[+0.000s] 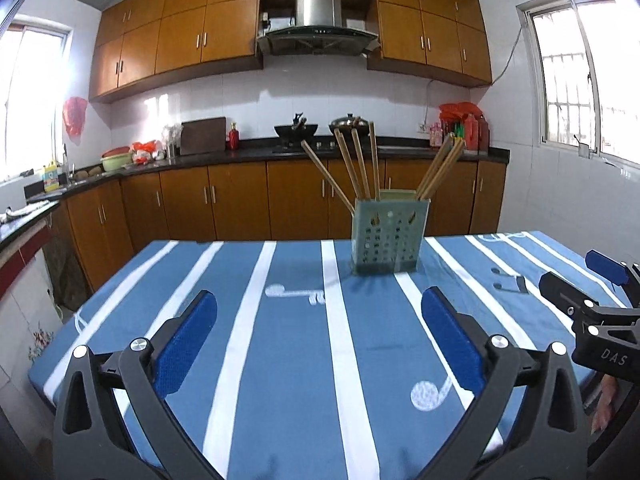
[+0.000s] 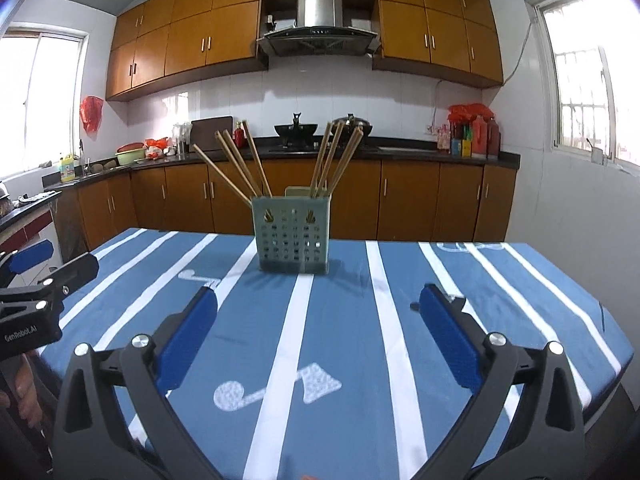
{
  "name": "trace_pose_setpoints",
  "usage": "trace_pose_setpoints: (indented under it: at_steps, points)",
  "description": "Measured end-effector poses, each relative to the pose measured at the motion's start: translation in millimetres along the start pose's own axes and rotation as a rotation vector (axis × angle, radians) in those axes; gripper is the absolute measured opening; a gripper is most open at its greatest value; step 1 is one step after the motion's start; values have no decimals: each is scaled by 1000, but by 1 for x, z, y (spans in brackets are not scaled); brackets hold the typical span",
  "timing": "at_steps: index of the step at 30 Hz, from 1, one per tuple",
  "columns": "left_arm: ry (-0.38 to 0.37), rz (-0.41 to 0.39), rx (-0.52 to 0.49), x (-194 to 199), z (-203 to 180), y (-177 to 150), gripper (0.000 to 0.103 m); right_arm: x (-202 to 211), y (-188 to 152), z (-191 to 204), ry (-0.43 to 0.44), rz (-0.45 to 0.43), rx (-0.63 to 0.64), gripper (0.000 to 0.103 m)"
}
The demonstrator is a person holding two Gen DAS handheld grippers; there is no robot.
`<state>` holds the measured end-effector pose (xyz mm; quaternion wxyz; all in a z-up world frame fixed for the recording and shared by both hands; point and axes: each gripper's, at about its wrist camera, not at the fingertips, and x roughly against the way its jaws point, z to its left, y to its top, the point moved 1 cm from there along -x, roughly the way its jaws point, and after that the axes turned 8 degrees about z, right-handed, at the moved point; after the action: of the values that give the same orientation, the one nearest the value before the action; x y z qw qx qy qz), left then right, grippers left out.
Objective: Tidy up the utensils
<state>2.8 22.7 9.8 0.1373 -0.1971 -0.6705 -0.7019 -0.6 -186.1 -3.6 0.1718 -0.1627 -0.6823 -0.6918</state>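
8 chopsticks (image 2: 256,164) | 1 holder (image 2: 291,236) | 2 grippers: left (image 1: 320,312), right (image 2: 320,308), jaws spread, empty

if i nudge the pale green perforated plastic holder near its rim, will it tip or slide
The pale green perforated plastic holder looks light and taller than wide, so it would probably tip. The wooden chopsticks lean outward above the rim, likely making it top-heavy. The blue striped tablecloth may grip its base.

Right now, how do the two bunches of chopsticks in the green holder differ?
The left bunch of chopsticks fans wide and leans left; the right bunch of chopsticks stays tighter and leans right. The left bunch's lowest stick tilts far out, while the right bunch's sticks run nearly parallel. Both are wooden and stand in the green holder on the striped tablecloth, untouched.
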Motion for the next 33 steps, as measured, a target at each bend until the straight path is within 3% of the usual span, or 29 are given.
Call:
trace_pose_setpoints:
  at_steps: [11, 33]
  points:
    - [-10, 28, 10, 1, 0, -23, 101, -1, -20, -4, -2, 25, -25, 99]
    - [-12, 50, 10, -1, -1, -29, 101, -9, -27, -11, 1, 59, -52, 99]
